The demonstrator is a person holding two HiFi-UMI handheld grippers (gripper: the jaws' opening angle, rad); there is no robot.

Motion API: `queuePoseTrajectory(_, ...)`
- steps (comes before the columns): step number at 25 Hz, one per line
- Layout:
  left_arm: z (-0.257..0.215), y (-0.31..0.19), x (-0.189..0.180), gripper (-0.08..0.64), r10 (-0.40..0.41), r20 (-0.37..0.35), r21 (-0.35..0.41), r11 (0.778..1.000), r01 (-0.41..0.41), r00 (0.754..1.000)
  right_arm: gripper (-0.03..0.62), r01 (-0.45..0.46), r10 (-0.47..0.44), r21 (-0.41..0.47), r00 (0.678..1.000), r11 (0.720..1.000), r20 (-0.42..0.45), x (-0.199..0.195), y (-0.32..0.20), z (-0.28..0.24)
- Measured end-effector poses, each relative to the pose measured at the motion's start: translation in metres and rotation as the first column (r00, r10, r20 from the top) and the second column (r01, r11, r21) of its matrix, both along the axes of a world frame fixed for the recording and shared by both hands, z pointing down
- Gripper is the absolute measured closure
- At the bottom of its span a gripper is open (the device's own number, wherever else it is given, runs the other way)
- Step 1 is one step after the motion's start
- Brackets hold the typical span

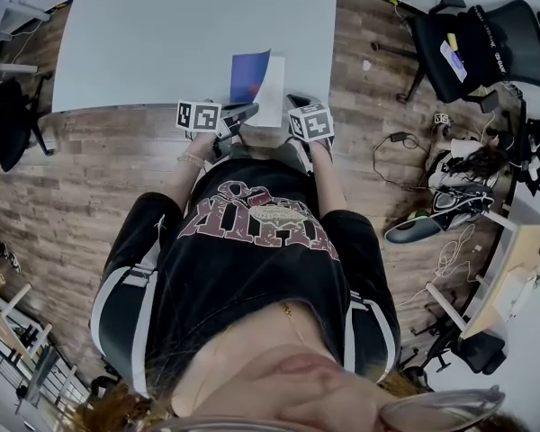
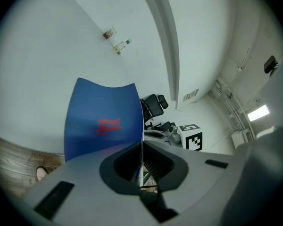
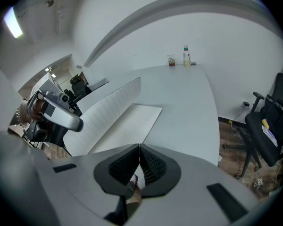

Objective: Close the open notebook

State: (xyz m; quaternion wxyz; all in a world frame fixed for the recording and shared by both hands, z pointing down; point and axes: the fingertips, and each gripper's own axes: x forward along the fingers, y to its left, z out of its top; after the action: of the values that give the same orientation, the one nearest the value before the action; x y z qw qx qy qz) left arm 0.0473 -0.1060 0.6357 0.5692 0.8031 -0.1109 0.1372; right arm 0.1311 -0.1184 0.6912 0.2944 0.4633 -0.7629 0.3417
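**Inspector:** State the location of the notebook [image 1: 256, 84].

**Operator:** It sits at the near edge of the white table [image 1: 162, 34], directly in front of me and between my two claws. It is open. The right half lies flat on the tabletop with a white page facing up. The left half is raised off the table.

**Inspector:** Condition of your left claw [image 2: 142, 147]?

**Operator:** Clamped. My left gripper view shows both jaws pressed on the edge of the blue cover [image 2: 104, 121], which passes as a thin sheet between them. The cover rises steeply in front of that camera, slightly bowed, with red print on its outer face. The print is too small for me to read.

**Inspector:** And the right claw [image 3: 139, 147]?

**Operator:** Jaws together, tips meeting, with nothing gripped between them. It is held over the near right corner of the notebook. I cannot tell from any view whether it touches the paper. Its camera shows the lined page [image 3: 108, 112] on the inside of the raised half, tilted up from the spine, with the flat page beside it.

**Inspector:** Other items observed?

**Operator:** A bottle [image 3: 186, 56] and a small cup [image 3: 171, 60] stand side by side at the far end of the table, well apart from the notebook. A black office chair [image 1: 477, 43] stands on the wooden floor [image 1: 99, 169] to my right.
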Motion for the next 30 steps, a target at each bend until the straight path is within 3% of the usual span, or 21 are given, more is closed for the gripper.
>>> queuePoseTrajectory(30, 0.04, 0.008, 0.043, 0.476, 0.042, 0.101, -0.062, 0.997, -0.036, 0.994, 0.573, -0.033, 0.034, -0.012, 0.999, 0.999, 0.035, 0.039, 0.019, 0.0)
